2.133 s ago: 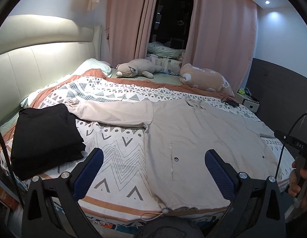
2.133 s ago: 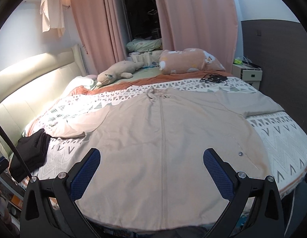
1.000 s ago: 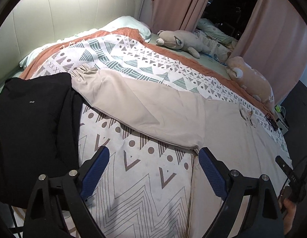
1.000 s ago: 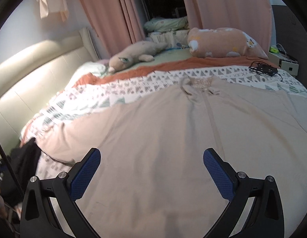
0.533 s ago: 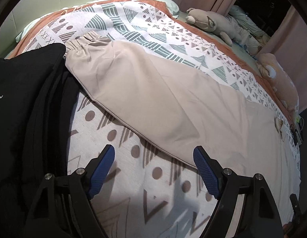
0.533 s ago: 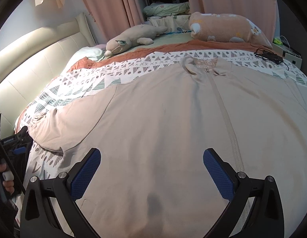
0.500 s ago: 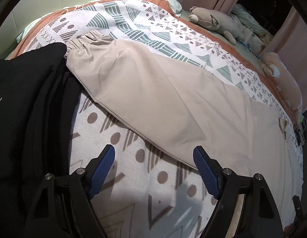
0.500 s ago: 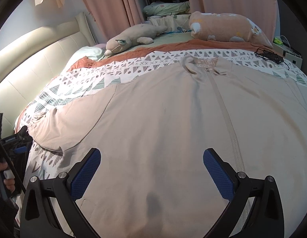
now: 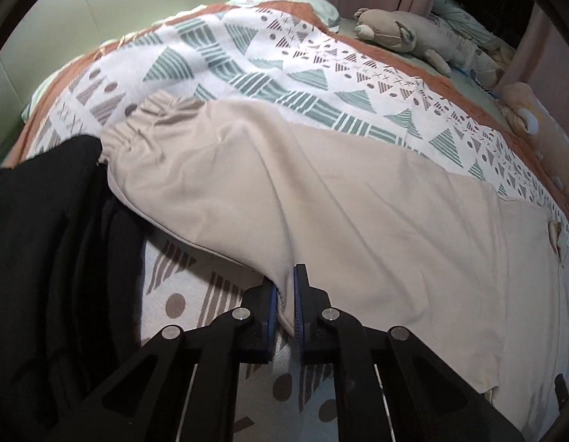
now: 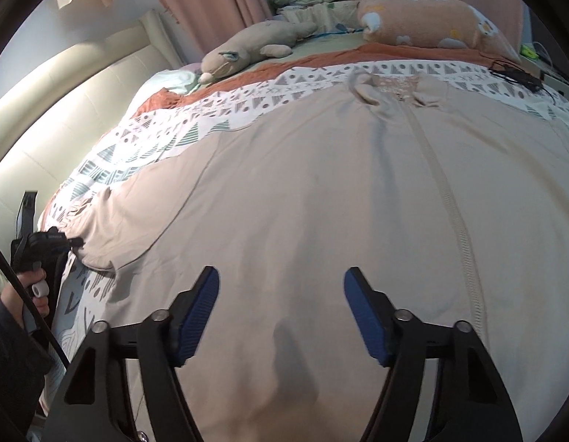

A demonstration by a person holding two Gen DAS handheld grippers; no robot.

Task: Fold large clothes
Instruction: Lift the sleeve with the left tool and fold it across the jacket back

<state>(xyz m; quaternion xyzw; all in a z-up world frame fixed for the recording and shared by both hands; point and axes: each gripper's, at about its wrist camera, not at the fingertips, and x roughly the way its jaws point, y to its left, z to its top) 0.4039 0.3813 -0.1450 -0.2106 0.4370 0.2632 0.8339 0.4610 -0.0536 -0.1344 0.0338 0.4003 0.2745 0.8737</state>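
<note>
Left gripper [image 9: 284, 304] clamped on the lower seam of the beige jacket's sleeve [image 9: 218, 188], fabric pinched between both fingers [image 9: 270, 309]. Right gripper [image 10: 281, 309] over the jacket [image 10: 321, 202] body near the bed's near edge, fingers closing, cloth below them but nothing pinched yet. Jacket spread flat, front up, zip running toward the collar at the far side; sleeve stretched out toward the headboard-side edge of the bed [image 9: 247, 48], cuff just touching the folded black garment [image 9: 49, 239]. Plush toys [image 10: 255, 51] along the far edge, well apart from the work.

Step in hand, by judgement: first fold, sleeve inward. Next: lift the sleeve clear of the black garment, carry it across onto the body, lay it flat without dragging the body. Right probably needs to pin or grab the body first.
</note>
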